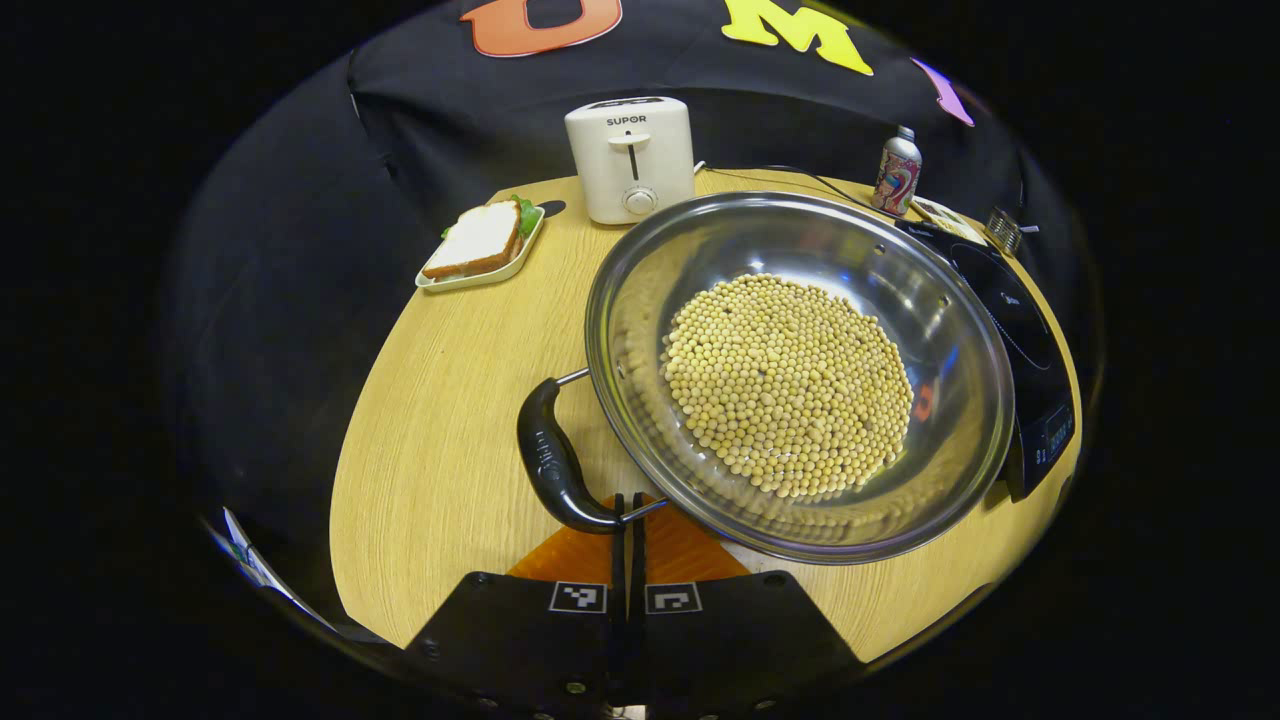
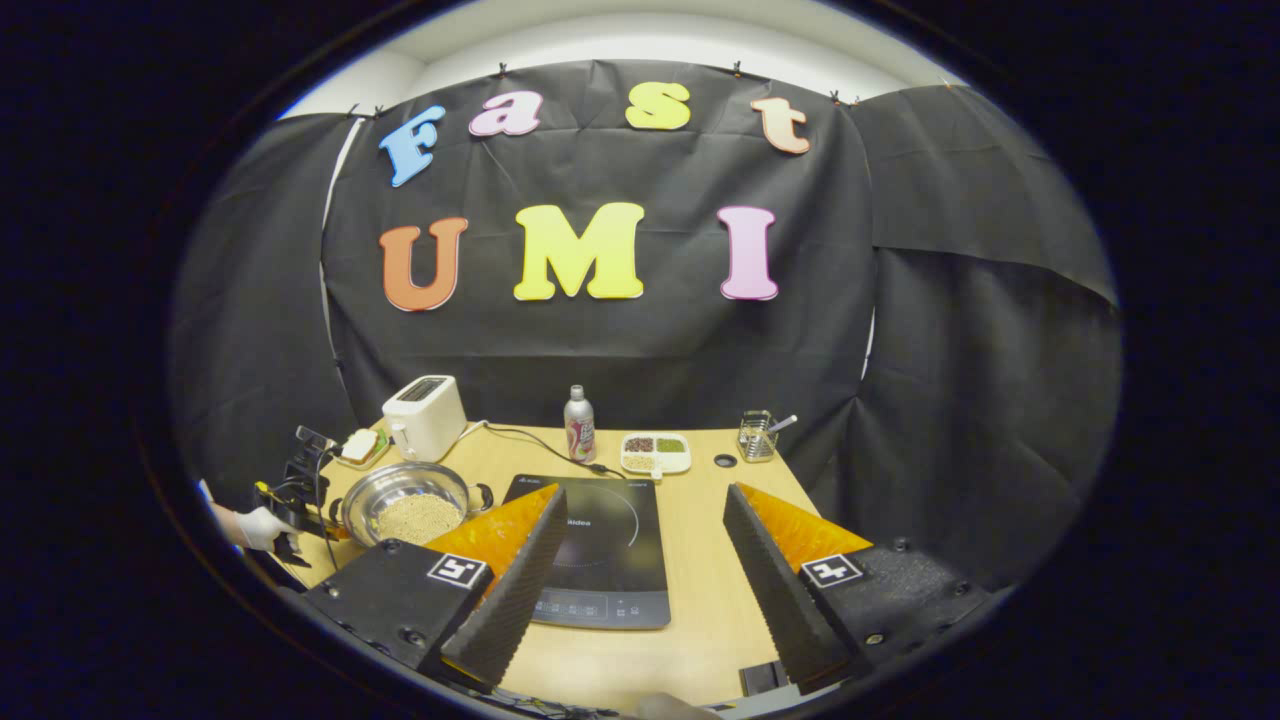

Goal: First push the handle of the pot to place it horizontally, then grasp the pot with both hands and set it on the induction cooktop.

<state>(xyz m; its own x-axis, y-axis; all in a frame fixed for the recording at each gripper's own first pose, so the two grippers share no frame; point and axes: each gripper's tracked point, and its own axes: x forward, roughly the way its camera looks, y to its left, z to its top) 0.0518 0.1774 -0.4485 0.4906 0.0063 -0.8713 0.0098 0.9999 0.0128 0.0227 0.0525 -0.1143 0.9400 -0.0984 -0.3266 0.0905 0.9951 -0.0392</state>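
Note:
A steel pot (image 1: 650, 290) holding yellow beans (image 1: 790, 385) stands on the wooden table (image 1: 440, 420), just left of the black induction cooktop (image 1: 1010, 320). Its black side handle (image 1: 550, 460) points toward me. My left gripper (image 1: 630, 515) is shut, and its tips touch the near end of that handle. In the right gripper view the pot (image 2: 400, 478) sits at the far left beside the cooktop (image 2: 600, 550), with a gloved hand (image 2: 262, 525) behind it. My right gripper (image 2: 642, 492) hangs open over the cooktop's front, nothing between its fingers.
A white toaster (image 1: 630, 160) and a tray with a sandwich (image 1: 482, 245) stand behind the pot. A bottle (image 2: 578, 424), a divided dish (image 2: 655, 452), a wire holder (image 2: 758, 436) and a cable (image 2: 530, 436) line the table's back.

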